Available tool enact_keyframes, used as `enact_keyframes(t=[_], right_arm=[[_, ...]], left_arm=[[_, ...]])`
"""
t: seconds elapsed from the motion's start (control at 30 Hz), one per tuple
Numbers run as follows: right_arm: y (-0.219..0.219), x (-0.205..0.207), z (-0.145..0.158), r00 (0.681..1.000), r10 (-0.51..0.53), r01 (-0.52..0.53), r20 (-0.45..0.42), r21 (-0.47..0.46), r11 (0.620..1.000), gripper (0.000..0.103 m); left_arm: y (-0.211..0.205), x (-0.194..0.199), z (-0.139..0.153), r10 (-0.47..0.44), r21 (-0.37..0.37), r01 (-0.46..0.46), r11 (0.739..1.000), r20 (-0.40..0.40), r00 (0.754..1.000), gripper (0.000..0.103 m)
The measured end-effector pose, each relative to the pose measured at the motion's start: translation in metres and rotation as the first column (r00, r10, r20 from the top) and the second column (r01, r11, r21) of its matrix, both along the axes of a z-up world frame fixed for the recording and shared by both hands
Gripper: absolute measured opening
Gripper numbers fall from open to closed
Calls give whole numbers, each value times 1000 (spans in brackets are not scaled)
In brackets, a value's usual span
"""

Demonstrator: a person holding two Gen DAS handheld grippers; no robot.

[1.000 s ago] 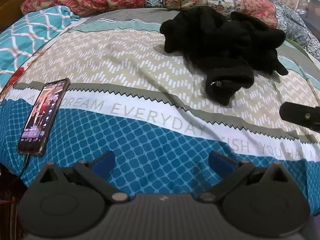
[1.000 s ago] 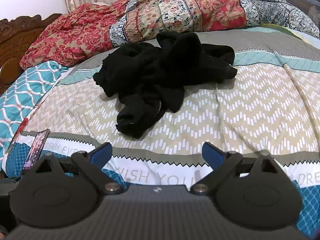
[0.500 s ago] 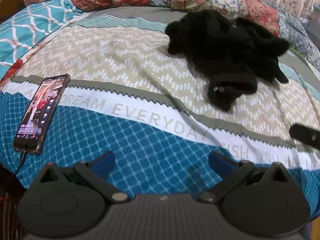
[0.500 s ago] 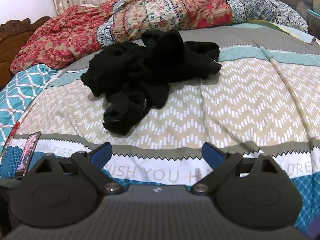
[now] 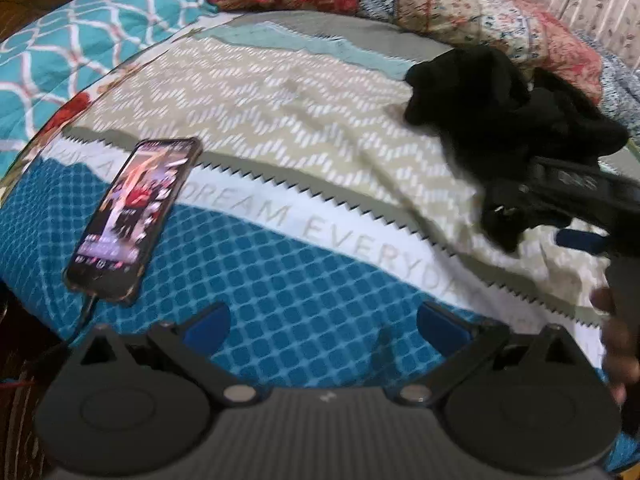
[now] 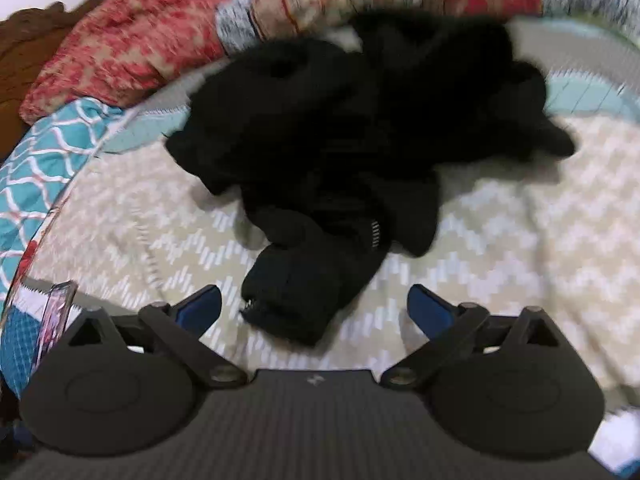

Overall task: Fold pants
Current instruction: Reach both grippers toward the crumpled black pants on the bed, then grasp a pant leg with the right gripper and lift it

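The right tool [image 6: 314, 308] has come much nearer to the black pants [image 6: 360, 152] than a second ago: then the crumpled heap lay well up the bed, and now its nearest folded end lies between the two blue fingertips [image 6: 202, 306], though neither pad presses on it. The jaws stand wide and are closing. The left tool [image 5: 324, 322] stays wide apart with only the blue-checked part of the bedspread [image 5: 280, 280] between its fingers, holding nothing; its view has shifted so that the pants [image 5: 500, 100] now sit farther to the right of the picture and the phone [image 5: 132, 216] nearer the middle. The pants lie bunched on the beige zigzag band of the bedspread, just below the red patterned quilt [image 6: 120, 48] at the head of the bed. Only the left view shows the right tool from outside, a dark arm with one blue fingertip reaching in over the near end of the pants, with part of a hand [image 5: 616, 340] at the right edge, and the phone's lit screen and its cable. Only the right view shows the whole heap, with a pale zip on its near fold, and the phone [image 6: 56, 316] as a thin sliver far to the left of the pants.
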State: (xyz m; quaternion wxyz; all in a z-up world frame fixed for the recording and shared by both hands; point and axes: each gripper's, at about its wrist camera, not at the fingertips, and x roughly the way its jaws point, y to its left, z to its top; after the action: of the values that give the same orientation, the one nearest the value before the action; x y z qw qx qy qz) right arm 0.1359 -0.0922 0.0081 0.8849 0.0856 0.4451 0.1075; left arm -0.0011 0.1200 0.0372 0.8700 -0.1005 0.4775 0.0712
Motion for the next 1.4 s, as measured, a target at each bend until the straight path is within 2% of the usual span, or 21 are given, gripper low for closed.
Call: enact_keyframes(t=[0.03, 0.07, 0.1, 0.13, 0.17, 0.23, 0.3, 0.4, 0.53, 0.57, 0.67, 0.77, 0.87, 0.93, 0.97, 1.1, 1.17, 1.23, 1.3, 1.33, 1.4], right_arm=[[0, 6, -5, 1000, 8, -7, -25, 17, 1000, 55], [-2, 11, -8, 999, 20, -17, -49, 49, 999, 54], [-7, 8, -4, 1000, -2, 5, -27, 89, 996, 42], [-15, 4, 2, 1000, -17, 18, -3, 117, 993, 24], [-21, -1, 10, 999, -25, 21, 37, 101, 995, 8], [-43, -13, 29, 994, -40, 35, 103, 55, 998, 9], [-74, -29, 48, 984, -83, 73, 156, 66, 995, 9], [-116, -61, 74, 947, -149, 145, 283, 35, 989, 9], [-165, -110, 94, 904, -235, 242, 358, 27, 970, 9], [-175, -122, 99, 886, -257, 271, 385, 19, 962, 9], [-202, -155, 118, 795, -351, 410, 495, -13, 912, 6], [-232, -182, 136, 721, -437, 503, 538, 27, 864, 6], [-248, -187, 143, 662, -468, 569, 586, 13, 822, 6], [-270, -184, 148, 597, -516, 632, 614, 37, 774, 6], [-286, -178, 146, 553, -562, 675, 615, 65, 735, 6], [-358, -176, 138, 346, -764, 833, 545, 197, 518, 6], [-376, -184, 128, 294, -805, 873, 516, 199, 446, 8], [-384, -190, 115, 296, -840, 890, 455, 188, 416, 12], [-388, -189, 98, 357, -853, 880, 380, 168, 443, 21], [-386, -193, 92, 374, -853, 878, 364, 159, 452, 40], [-371, -200, 84, 419, -834, 864, 359, 125, 488, 62]], left_arm=[[2, -1, 0, 4, 1, -4, 1000, -6, 1000, 103], [3, -2, 0, 6, 2, -6, 1000, -8, 1000, 103], [4, -2, 1, 10, 7, -10, 1000, -8, 1000, 103], [5, -2, 1, 13, 12, -13, 1000, -6, 1000, 103], [6, -1, 2, 17, 17, -17, 1000, -5, 1000, 103], [7, 3, 4, 21, 13, -21, 1000, -8, 1000, 103], [6, 8, 6, 17, -7, -17, 1000, -7, 1000, 103], [-1, 17, 9, 3, -42, -3, 999, 0, 1000, 103], [-20, 27, 13, -47, -91, 47, 995, 1, 999, 103], [-25, 27, 14, -61, -97, 62, 993, 7, 998, 103], [-43, 27, 16, -110, -91, 111, 990, 17, 994, 103], [-61, 30, 17, -154, -85, 154, 984, 9, 988, 103], [-72, 32, 20, -176, -92, 176, 980, 8, 984, 103], [-76, 31, 23, -188, -87, 188, 978, 13, 982, 103], [-76, 31, 24, -192, -78, 192, 978, 16, 981, 103], [-64, 41, 28, -169, -20, 170, 985, 27, 985, 103], [-53, 54, 30, -134, 14, 134, 991, 40, 990, 103], [-44, 73, 29, -95, 52, 92, 994, 45, 995, 103], [-37, 97, 26, -64, 52, 62, 997, 40, 997, 103], [-37, 107, 24, -61, 36, 60, 998, 33, 998, 103], [-37, 127, 19, -65, -29, 66, 997, 18, 998, 103]])
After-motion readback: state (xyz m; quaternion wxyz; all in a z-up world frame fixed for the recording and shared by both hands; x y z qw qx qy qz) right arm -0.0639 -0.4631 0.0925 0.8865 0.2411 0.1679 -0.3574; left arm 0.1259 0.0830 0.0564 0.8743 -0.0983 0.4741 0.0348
